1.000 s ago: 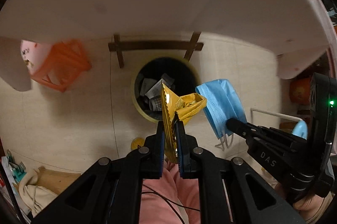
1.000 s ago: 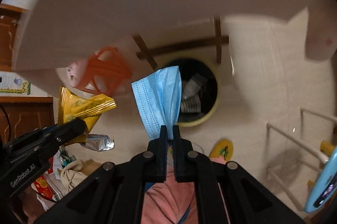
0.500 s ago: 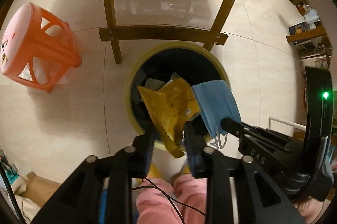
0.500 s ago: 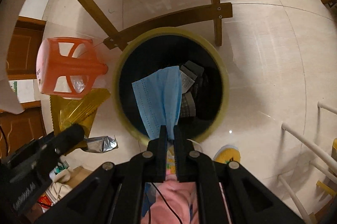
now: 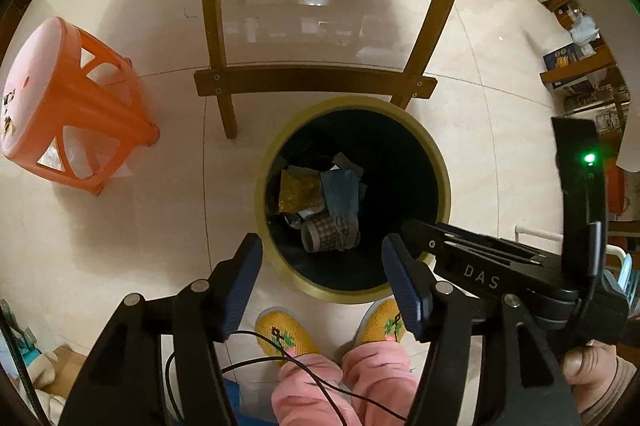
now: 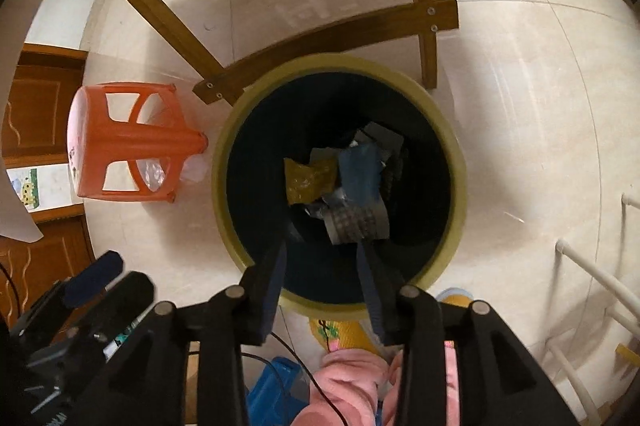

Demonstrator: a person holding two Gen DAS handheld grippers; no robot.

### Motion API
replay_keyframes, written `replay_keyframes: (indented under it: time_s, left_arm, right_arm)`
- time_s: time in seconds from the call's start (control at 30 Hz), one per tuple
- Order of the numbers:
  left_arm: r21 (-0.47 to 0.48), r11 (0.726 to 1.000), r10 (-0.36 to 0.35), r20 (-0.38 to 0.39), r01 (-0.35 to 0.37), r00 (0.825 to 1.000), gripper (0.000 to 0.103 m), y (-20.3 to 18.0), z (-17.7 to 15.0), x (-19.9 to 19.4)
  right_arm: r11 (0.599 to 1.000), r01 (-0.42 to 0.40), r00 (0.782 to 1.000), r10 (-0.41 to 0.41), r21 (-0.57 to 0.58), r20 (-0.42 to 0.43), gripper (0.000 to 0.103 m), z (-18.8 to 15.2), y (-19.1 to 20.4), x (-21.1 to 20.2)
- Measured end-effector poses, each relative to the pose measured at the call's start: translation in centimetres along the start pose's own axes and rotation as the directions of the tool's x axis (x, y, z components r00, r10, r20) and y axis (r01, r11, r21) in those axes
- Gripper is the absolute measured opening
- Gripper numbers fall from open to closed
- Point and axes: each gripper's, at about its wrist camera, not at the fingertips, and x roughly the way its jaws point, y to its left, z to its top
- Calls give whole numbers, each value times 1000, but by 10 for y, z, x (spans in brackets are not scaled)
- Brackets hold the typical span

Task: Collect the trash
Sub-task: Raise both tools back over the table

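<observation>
1. Both tools hang over the bin (image 5: 352, 198), pointing almost straight down into it.
2. The left gripper (image 5: 320, 278) has just been opening. Its jaws stand wide apart with nothing between them.
3. The right gripper (image 6: 324, 266) has just been opening too. Its jaws are apart and hold nothing.
4. The yellow wrapper (image 5: 300, 192) lies deep in the bin, on top of the other trash. The blue mask (image 5: 340, 194) lies just beside it, to the right, and they look like they touch.
5. What could go wrong: I think very little for these two bits, since they are well below the rim.
6. The grippers sit close to each other, so they could bump if one swings sideways while lifting.
7. A thin black wire (image 5: 280, 358) hangs by the person's legs. It could snag on a tool as the hands come up.
8. The bin stands close to a wooden frame (image 5: 316, 80) and to the person's slippers (image 5: 288, 334), so a careless step could tip it.
9. The wrapper is crumpled. Its long side seems to run from the far rim toward the near rim.
10. The mask runs about the same way, folded over. It is too dark to be sure.
</observation>
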Motion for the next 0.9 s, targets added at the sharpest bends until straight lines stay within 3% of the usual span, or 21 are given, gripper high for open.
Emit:
replay_keyframes:
  time_s: [0.2,0.4,0.7,0.9]
  left_arm:
    - [-16,1000,-4,28,4,1000,61,1,-4,-30]
    - [-26,999,-21,74,23,997,61,-5,-8,-87]
    - [-32,999,-35,178,41,983,61,-21,-5,-194]
    - [-42,994,-84,258,98,962,61,-28,-4,-282]
  right_arm:
    - [1000,-21,1000,21,17,-8,37,-7,2,-12]
    - [999,-35,999,34,14,37,37,-18,11,-57]
    - [996,-89,988,91,-23,122,37,-44,39,-161]
    - [985,-151,960,165,-78,225,37,-64,66,-257]
